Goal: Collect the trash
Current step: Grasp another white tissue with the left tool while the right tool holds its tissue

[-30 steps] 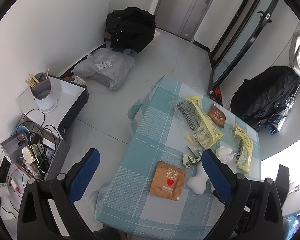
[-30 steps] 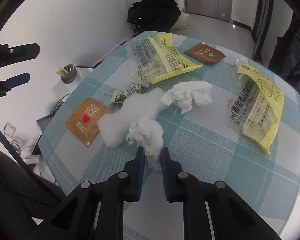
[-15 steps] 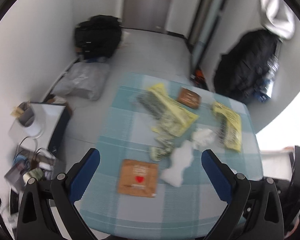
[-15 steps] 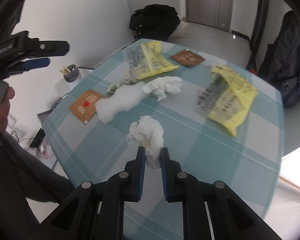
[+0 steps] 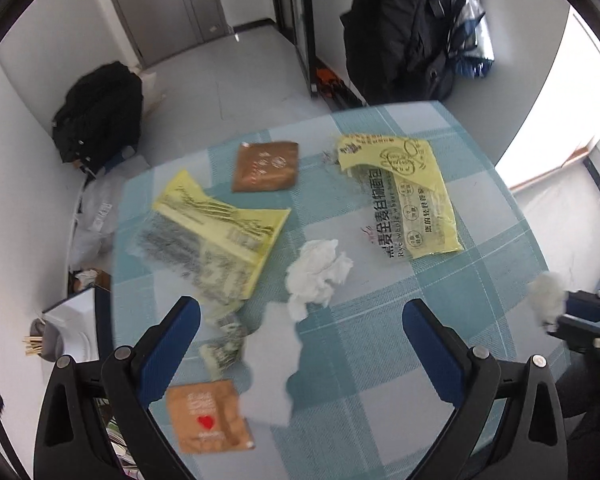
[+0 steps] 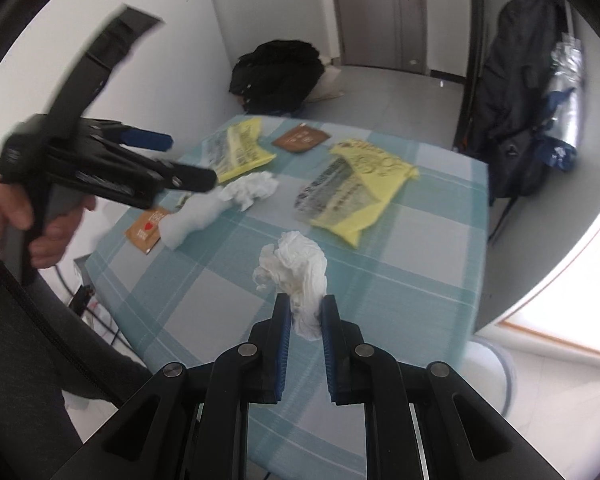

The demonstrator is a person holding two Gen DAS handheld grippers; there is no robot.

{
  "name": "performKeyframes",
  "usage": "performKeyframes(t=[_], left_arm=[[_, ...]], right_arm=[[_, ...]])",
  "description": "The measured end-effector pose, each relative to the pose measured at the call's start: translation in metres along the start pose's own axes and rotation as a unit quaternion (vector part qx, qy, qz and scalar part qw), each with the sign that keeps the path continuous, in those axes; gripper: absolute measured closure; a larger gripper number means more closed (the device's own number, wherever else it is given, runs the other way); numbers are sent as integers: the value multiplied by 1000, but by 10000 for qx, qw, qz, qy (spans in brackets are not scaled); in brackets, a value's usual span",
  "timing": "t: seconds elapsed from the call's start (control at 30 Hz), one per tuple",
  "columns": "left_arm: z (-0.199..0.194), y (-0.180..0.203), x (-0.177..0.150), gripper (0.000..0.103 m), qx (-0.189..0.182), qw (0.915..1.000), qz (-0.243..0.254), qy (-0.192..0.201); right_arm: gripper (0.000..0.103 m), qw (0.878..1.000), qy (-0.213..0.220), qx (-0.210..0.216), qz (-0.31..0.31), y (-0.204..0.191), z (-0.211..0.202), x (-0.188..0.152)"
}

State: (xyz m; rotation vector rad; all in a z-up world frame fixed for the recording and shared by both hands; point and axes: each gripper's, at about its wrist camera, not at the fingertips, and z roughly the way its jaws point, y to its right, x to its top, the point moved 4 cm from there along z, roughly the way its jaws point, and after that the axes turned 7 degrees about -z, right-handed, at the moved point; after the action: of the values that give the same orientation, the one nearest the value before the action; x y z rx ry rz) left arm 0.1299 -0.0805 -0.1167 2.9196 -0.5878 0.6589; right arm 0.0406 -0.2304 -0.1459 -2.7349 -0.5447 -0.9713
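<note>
My right gripper [image 6: 304, 312] is shut on a crumpled white tissue [image 6: 296, 268] and holds it above the checked table [image 6: 420, 248]; it also shows in the left wrist view [image 5: 548, 300] at the right edge. My left gripper [image 5: 300, 320] is open and empty above the table, over another white tissue [image 5: 318, 272] and a white foam piece [image 5: 274, 364]. Two yellow wrappers [image 5: 404, 200] [image 5: 220, 228], two brown sachets [image 5: 266, 166] [image 5: 206, 416] and a small crumpled wrapper [image 5: 224, 344] lie on the table.
A black bag [image 5: 100, 112] and a grey parcel lie on the floor to the left. A dark coat [image 5: 400, 28] hangs behind the table. A low shelf with a chopstick cup [image 5: 44, 340] stands at the left. A white round bin [image 6: 488, 364] shows below the table's right edge.
My left gripper has swung right and moved in over the trash. My right gripper has lifted the tissue off the table and drawn back toward the table's right side.
</note>
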Motion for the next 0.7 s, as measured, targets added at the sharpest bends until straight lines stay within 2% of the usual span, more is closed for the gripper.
performKeyframes(t=[0.1, 0.27, 0.4, 0.47, 0.6, 0.7], left_arm=[[10, -3, 2, 13, -69, 9998, -60, -151], [16, 1, 12, 15, -151, 9997, -176, -86], [30, 10, 17, 28, -53, 9997, -90, -238], [34, 12, 17, 30, -156, 9993, -110, -327], [37, 13, 16, 32, 286, 9992, 67, -273], [41, 8, 14, 40, 252, 9990, 1, -377]], right_arm=[[89, 9999, 106, 6, 64, 6, -7, 0], [89, 9998, 73, 55, 193, 13, -9, -3], [89, 9997, 62, 115, 225, 14, -8, -2], [89, 9997, 80, 133, 202, 13, -8, -1], [88, 9995, 81, 167, 250, 16, -7, -1], [88, 9994, 41, 189, 277, 16, -5, -2]])
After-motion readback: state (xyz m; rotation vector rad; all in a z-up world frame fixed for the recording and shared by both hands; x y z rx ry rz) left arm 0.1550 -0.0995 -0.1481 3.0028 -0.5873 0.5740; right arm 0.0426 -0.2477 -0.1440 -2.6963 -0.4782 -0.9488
